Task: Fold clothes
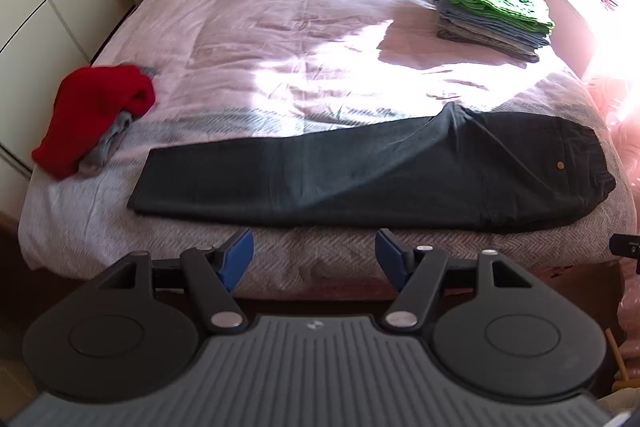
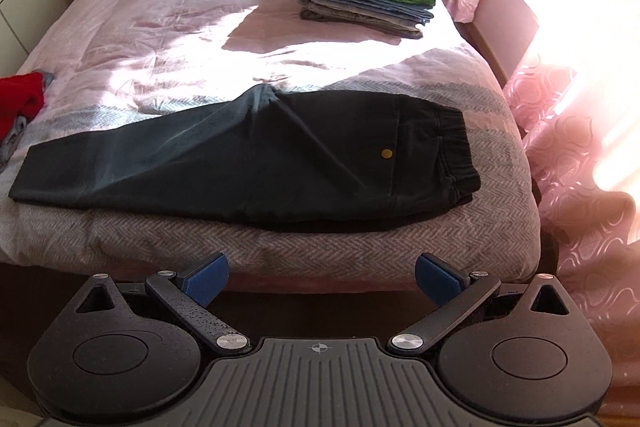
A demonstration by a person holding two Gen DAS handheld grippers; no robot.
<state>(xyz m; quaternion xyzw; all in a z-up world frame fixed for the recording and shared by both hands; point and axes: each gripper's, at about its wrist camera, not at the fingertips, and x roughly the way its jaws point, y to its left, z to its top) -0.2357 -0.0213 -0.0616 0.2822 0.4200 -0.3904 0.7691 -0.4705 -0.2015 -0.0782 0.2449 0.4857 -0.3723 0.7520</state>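
dark trousers flat along near bed edge, long axis left-right; waistband nearer right gripper, hem nearer left gripper | both agape, empty, short of cloth

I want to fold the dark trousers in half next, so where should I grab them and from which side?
Take the dark trousers at the elastic waistband with the right gripper, coming in from the near bed edge. They lie flat, legs stacked, lengthwise along that edge, so the waistband can likely swing over to the hem. Both jaws stand open.
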